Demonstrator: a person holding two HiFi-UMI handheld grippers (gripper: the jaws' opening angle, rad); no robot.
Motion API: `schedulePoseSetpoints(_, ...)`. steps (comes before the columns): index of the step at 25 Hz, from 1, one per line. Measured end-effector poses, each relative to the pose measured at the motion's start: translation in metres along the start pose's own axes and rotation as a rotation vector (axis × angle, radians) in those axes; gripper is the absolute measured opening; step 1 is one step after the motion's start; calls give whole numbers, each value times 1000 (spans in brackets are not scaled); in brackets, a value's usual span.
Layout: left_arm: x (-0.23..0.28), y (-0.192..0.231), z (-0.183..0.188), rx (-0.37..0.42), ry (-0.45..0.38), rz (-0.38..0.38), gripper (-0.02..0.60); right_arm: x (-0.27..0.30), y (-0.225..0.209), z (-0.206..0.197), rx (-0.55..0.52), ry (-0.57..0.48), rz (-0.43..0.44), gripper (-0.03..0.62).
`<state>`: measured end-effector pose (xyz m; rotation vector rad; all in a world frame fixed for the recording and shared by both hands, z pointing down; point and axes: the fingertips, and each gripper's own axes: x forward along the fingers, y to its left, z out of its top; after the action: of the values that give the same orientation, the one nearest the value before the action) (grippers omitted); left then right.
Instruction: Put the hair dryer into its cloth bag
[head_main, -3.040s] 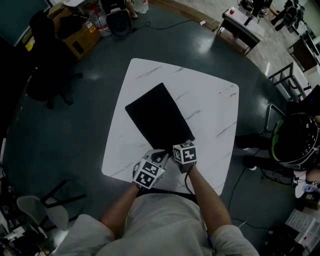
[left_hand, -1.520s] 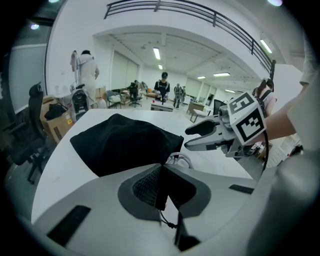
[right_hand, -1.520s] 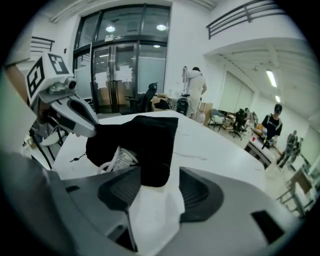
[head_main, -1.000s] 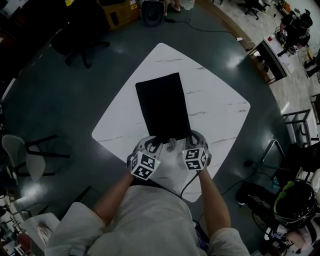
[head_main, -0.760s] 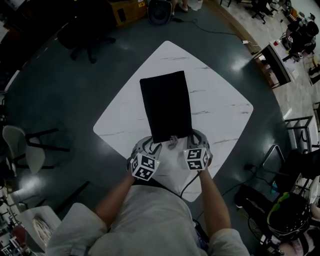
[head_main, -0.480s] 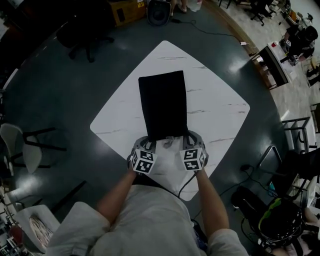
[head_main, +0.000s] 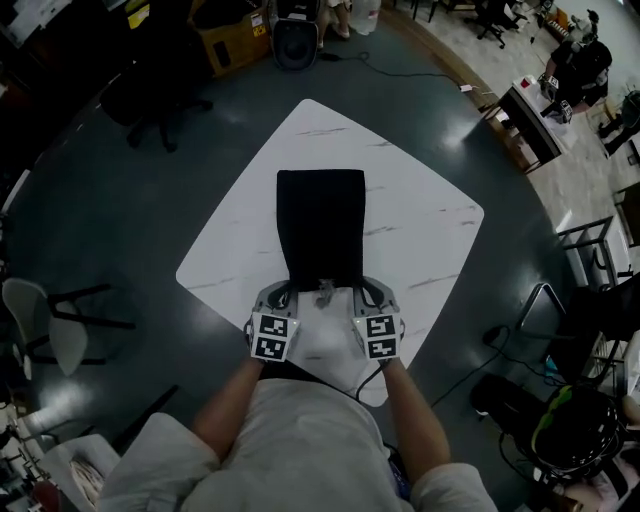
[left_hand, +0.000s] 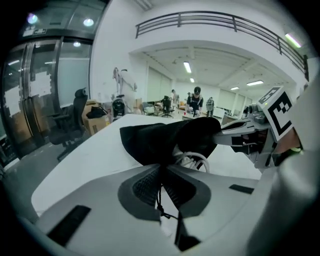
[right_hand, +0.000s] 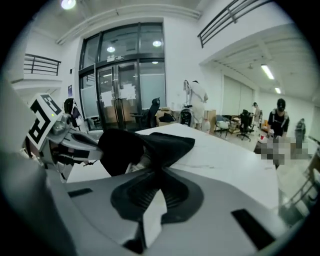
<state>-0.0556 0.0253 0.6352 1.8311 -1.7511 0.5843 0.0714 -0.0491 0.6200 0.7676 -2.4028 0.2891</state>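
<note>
I am looking steeply down on a white, grey-veined desk (head_main: 420, 215) standing corner-on over a dark glossy floor (head_main: 120, 200).

A black cloth bag (head_main: 320, 225) lies lengthwise along the middle of the desk. It is a plain, matte, long rectangle, with its closed end at the far side and its mouth at the near side. From the gripper views the near end looks puffed up and rounded, lifted off the desk, while the far end lies low. The fabric is gathered into soft folds.

Loops of white cord (left_hand: 197, 160) show in the bag's mouth, between the two claws. The hair dryer's body is hidden inside the black fabric, so I cannot describe it.

The left claw (left_hand: 161, 172) has just been closing. It is now clenched on the left corner of the bag's mouth, and black fabric runs into the meeting pads. A thin black string with a small knot hangs down below the pads.

The right claw (right_hand: 161, 172) is clenched on the right corner of the mouth, with fabric pinched between its pads.

The two claws sit side by side at the near edge of the bag, a little apart. The person's bare forearms (head_main: 240, 405) reach up to them from the bottom of the head view.
</note>
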Motion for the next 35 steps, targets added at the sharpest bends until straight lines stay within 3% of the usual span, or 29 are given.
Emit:
schedulePoseSetpoints(7, -16, -4, 45, 53, -100, -20, 15, -18, 18, 31, -46, -62, 9, 21)
schedulePoseSetpoints(13, -41, -3, 87, 55, -196, -68, 15, -42, 13, 60, 8, -119, -21, 21)
schedulePoseSetpoints(17, -53, 7, 119, 50, -224, -95, 15, -57, 4, 88, 31, -155, -55, 21)
schedulePoseSetpoints(22, -59, 19, 151, 55, -235, -109, 15, -72, -8, 110, 132, -188, -81, 21)
schedulePoseSetpoints(35, -78, 9, 218, 86, -349, -170, 15, -107, -37, 162, 168, -281, -154, 21)
